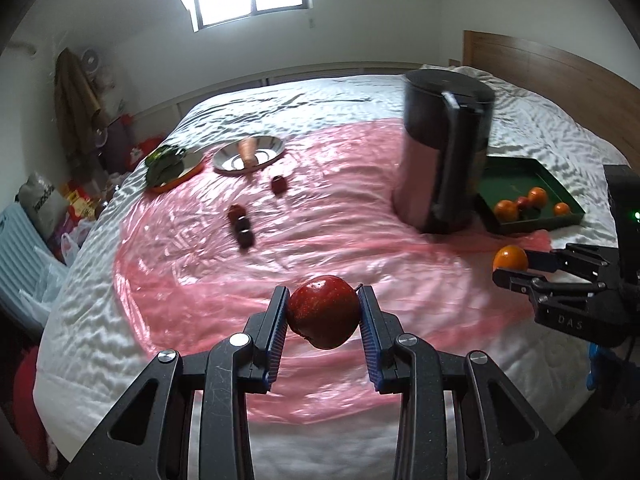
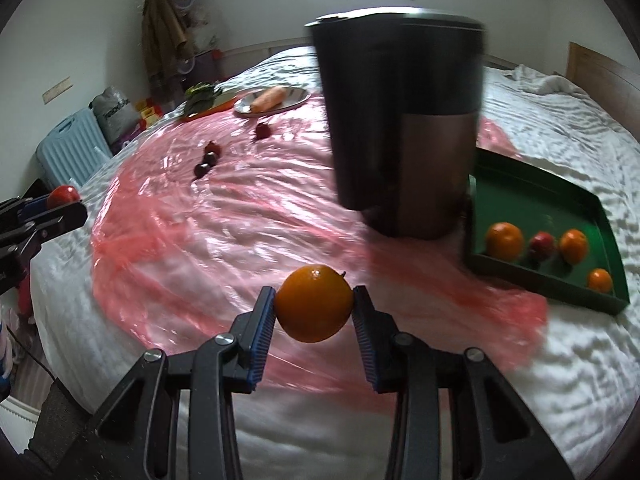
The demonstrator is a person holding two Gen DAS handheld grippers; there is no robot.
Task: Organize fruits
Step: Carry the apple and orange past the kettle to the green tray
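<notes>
My left gripper (image 1: 323,312) is shut on a red apple (image 1: 323,311), held above the pink plastic sheet (image 1: 200,264) on the bed. My right gripper (image 2: 314,306) is shut on an orange (image 2: 314,303), also above the sheet. In the left wrist view the right gripper (image 1: 505,266) shows at the right edge with the orange (image 1: 510,258). The right wrist view catches the left gripper (image 2: 60,204) with the apple (image 2: 62,196) at the left edge. A green tray (image 2: 604,216) to the right holds several oranges and a red fruit (image 2: 542,245). Small dark red fruits (image 1: 240,222) lie on the sheet.
A tall dark kettle-like container (image 1: 444,152) stands on the sheet beside the green tray (image 1: 516,164). At the far side, a metal plate (image 1: 224,160) carries a carrot (image 1: 248,154), and an orange plate (image 1: 188,170) carries green leaves. Luggage and bags crowd the floor at left.
</notes>
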